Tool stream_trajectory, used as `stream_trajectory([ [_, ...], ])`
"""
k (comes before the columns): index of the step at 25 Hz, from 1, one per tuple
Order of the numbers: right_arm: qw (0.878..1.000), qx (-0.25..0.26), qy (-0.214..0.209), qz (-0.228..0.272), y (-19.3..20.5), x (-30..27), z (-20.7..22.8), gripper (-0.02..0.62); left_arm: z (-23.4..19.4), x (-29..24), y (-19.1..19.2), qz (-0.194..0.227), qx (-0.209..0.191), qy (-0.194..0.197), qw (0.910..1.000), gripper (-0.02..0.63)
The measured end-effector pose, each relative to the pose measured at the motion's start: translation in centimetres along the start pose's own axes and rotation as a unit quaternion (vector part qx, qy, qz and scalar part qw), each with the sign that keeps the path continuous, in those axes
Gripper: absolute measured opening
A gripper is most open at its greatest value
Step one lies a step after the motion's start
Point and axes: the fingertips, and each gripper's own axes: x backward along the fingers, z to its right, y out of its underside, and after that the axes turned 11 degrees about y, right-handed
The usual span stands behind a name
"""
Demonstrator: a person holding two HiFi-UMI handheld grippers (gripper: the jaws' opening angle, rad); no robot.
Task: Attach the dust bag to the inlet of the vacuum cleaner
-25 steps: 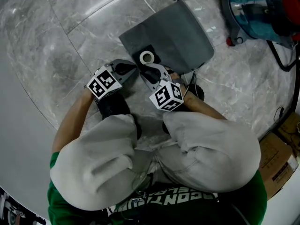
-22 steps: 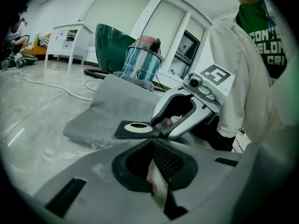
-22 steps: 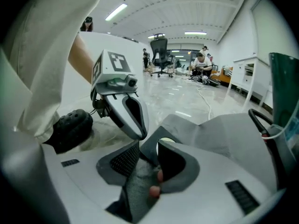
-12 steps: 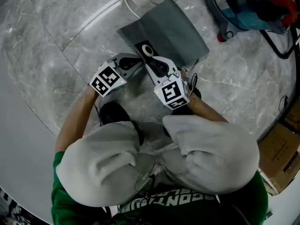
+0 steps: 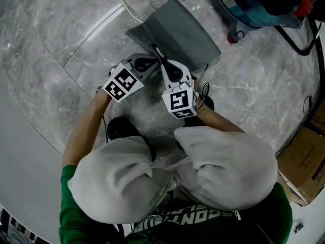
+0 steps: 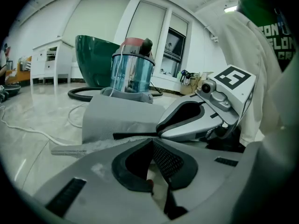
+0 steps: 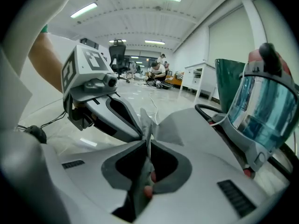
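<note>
Grey marble floor underfoot. My left claw is clamped on the near edge of the dust bag. My right claw, jaws just closing, pinches that edge alongside. Vacuum cleaner stands far right, apart.

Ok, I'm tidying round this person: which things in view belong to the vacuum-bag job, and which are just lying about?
Job in hand: dust bag; vacuum cleaner.
Lying about: cardboard box; green chair; white desk.
</note>
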Motion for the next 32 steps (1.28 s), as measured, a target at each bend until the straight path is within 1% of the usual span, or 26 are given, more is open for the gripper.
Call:
stream_trajectory([
  [3, 1.0, -0.016, 0.004, -0.015, 0.9, -1.0, 0.7, 0.034, -0.6, -1.0, -0.4, -0.013, -0.012, -0.01, 0.9998, -0.005],
  [6, 0.999, -0.031, -0.01, -0.009, 0.7, -1.4, 0.9, 0.029, -1.0, -1.0, -0.5, -0.014, -0.016, -0.016, 0.9996, -0.005],
  [9, 0.998, -0.058, -0.032, -0.009, -0.3, -0.9, 1.7, 0.021, -1.1, -0.4, -1.2, -0.01, -0.022, -0.018, 0.9996, -0.005],
  [12, 0.997, -0.068, -0.035, 0.008, -2.1, -0.4, 3.2, 0.018, -1.5, 0.3, -3.0, 0.003, -0.032, -0.023, 0.9992, -0.005],
  [14, 0.997, -0.07, -0.029, 0.022, -3.8, 0.0, 4.7, 0.018, -1.6, 1.0, -5.1, 0.016, -0.048, -0.023, 0.9985, -0.005],
  [17, 0.996, -0.075, -0.014, 0.041, -6.6, 0.8, 7.8, 0.018, -2.0, 2.7, -9.8, 0.039, -0.083, -0.022, 0.9955, -0.005],
  [20, 0.995, -0.079, 0.003, 0.054, -9.2, 1.7, 11.4, 0.018, -2.9, 4.4, -15.4, 0.053, -0.132, -0.025, 0.9895, -0.005],
  [23, 0.996, -0.059, 0.002, 0.062, -11.2, 3.3, 14.3, 0.017, -4.1, 5.6, -20.9, 0.058, -0.174, -0.034, 0.9825, -0.005],
  [25, 0.997, -0.045, -0.002, 0.063, -12.2, 4.5, 15.9, 0.017, -5.0, 6.0, -23.9, 0.052, -0.192, -0.031, 0.9796, -0.005],
  [29, 0.998, -0.019, 0.001, 0.064, -13.5, 6.6, 18.5, 0.017, -6.7, 5.3, -27.4, 0.007, -0.239, -0.016, 0.9709, -0.005],
  [32, 0.998, -0.009, -0.003, 0.066, -14.0, 7.8, 19.7, 0.017, -7.1, 4.1, -29.5, -0.002, -0.249, 0.002, 0.9685, -0.005],
])
